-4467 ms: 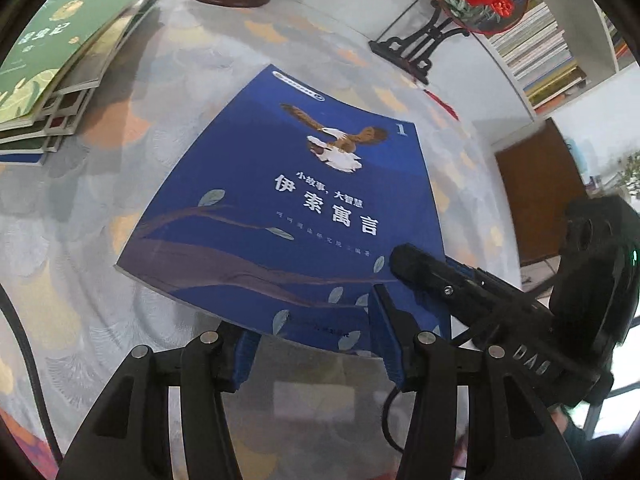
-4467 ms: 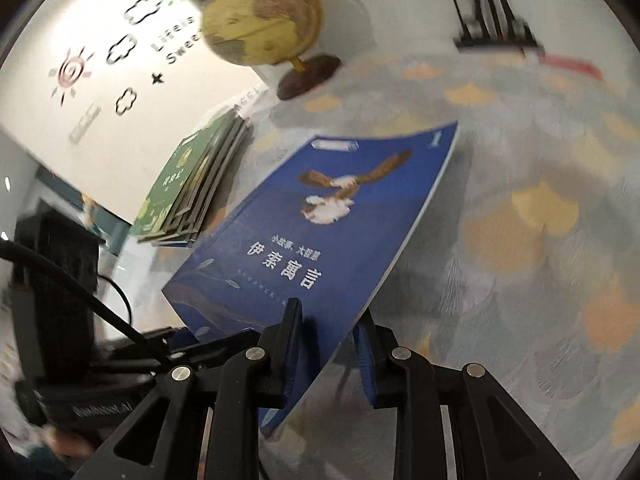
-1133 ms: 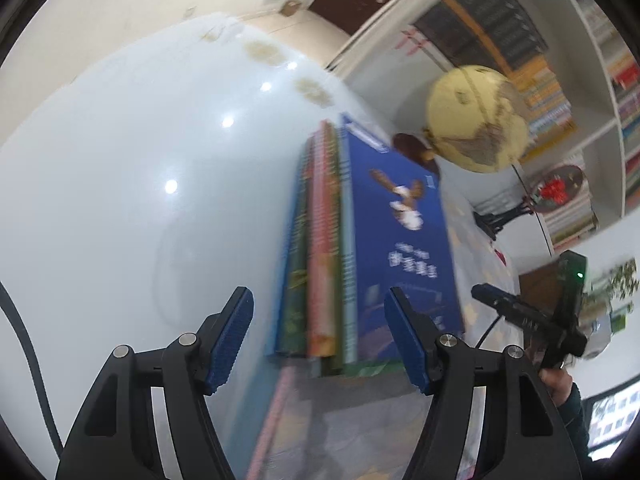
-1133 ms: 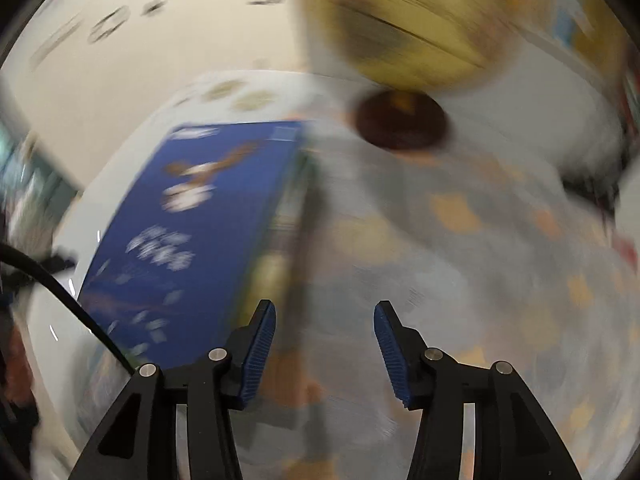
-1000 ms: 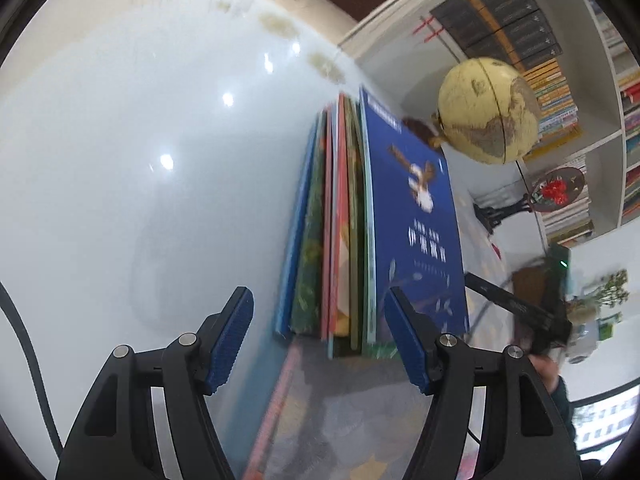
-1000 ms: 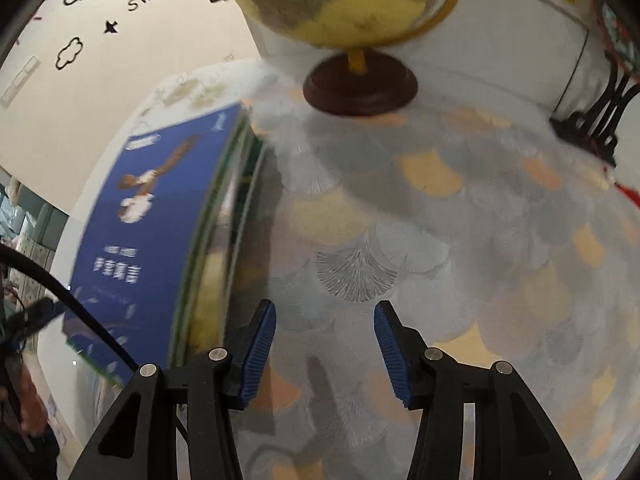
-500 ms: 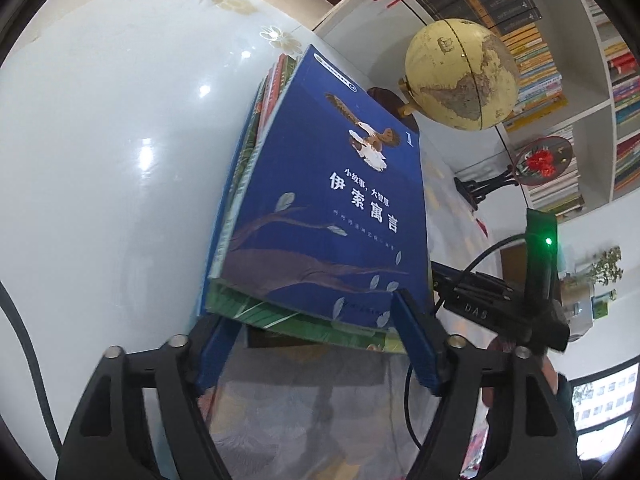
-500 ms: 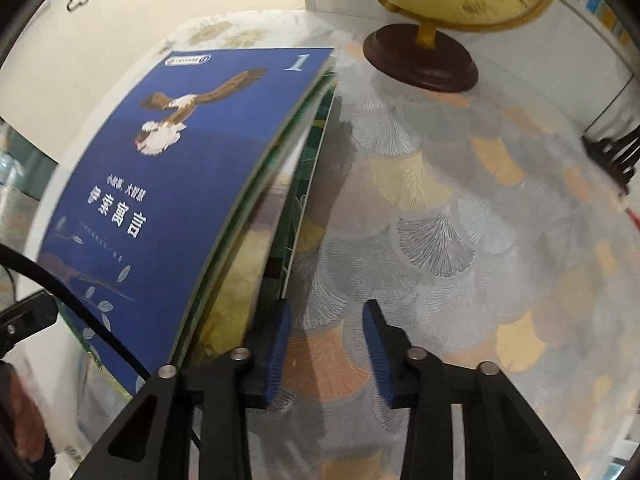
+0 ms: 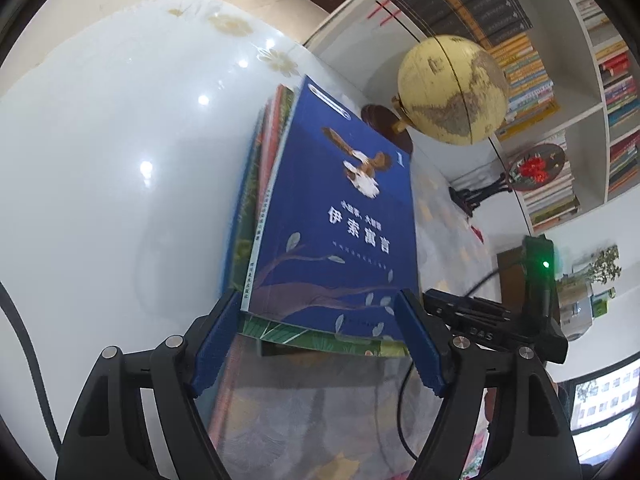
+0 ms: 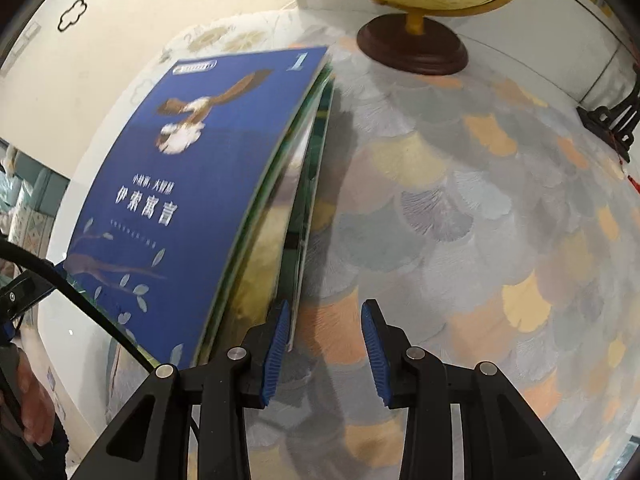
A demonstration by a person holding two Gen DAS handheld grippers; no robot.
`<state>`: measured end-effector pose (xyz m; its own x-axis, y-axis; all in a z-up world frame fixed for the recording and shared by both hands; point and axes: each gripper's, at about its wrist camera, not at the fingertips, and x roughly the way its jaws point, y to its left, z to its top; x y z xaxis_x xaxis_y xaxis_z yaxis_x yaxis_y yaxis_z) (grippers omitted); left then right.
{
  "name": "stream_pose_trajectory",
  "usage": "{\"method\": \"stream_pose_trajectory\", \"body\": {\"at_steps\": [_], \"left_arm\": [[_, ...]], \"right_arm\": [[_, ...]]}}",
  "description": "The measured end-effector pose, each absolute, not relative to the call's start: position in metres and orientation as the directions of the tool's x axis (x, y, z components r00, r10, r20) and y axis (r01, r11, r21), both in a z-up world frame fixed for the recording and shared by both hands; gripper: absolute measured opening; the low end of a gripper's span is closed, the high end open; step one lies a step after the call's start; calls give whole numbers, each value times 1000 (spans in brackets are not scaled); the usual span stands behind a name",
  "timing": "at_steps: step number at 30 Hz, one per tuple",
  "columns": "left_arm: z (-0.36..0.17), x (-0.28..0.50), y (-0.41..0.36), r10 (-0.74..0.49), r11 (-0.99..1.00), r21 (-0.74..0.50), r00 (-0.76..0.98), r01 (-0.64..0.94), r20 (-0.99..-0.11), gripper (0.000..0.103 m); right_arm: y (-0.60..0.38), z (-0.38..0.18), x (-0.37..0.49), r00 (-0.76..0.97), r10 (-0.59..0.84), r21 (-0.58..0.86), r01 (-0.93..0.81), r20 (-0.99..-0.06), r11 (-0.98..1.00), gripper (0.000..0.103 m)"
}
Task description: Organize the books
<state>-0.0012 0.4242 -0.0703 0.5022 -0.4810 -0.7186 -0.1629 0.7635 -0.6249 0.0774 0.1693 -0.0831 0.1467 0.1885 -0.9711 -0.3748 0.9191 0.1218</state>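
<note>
Four and a half seconds ago the blue book (image 9: 336, 216) was held up alone between both tongs, and the other books lay apart in a pile. Now the blue book is seen on top of that pile of books (image 9: 260, 184), at the edge of the tabletop (image 10: 460, 220) near the globe (image 9: 452, 88). A second ago the pile was seen edge-on; now the blue cover faces up and is tipped a little. The book's long side runs away from both cameras, with its top end pointing toward the globe and its bottom end toward the tongs. In the right wrist view the cover is seen to bow upward. The left tongs (image 9: 320, 340) are spread wide around the near end of the pile, one pad at each bottom corner; whether the pads press on it cannot be told. The right tongs (image 10: 324, 344) are partly closed with nothing between them, and their left pad (image 10: 276, 344) is just beside the pile's lower edge.
</note>
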Motion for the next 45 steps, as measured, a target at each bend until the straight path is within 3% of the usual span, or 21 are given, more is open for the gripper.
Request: {"method": "stream_pose_trajectory", "body": {"at_steps": [7, 14, 21, 31, 35, 45], "left_arm": [[-68, -1, 390, -440, 820, -558, 480, -130, -759, 77], [-63, -2, 414, -442, 800, -579, 498, -158, -746, 77], [-23, -6, 407, -394, 857, -509, 536, -79, -746, 78], [31, -10, 392, -352, 897, -442, 606, 1, -713, 78], [42, -15, 389, -350, 902, -431, 619, 20, -703, 78], [56, -31, 369, -327, 912, -410, 624, 11, -710, 78]], "right_arm": [[167, -84, 83, 127, 205, 152, -339, -970, 929, 36], [170, -82, 85, 140, 227, 170, -335, -964, 927, 36], [160, -36, 53, 267, 219, 124, -332, -939, 935, 36], [184, 60, -5, 492, 302, 92, -405, -816, 910, 42], [187, 71, -8, 553, 306, 76, -399, -775, 914, 51], [164, 75, -36, 616, 322, 171, -293, -719, 941, 52]]}}
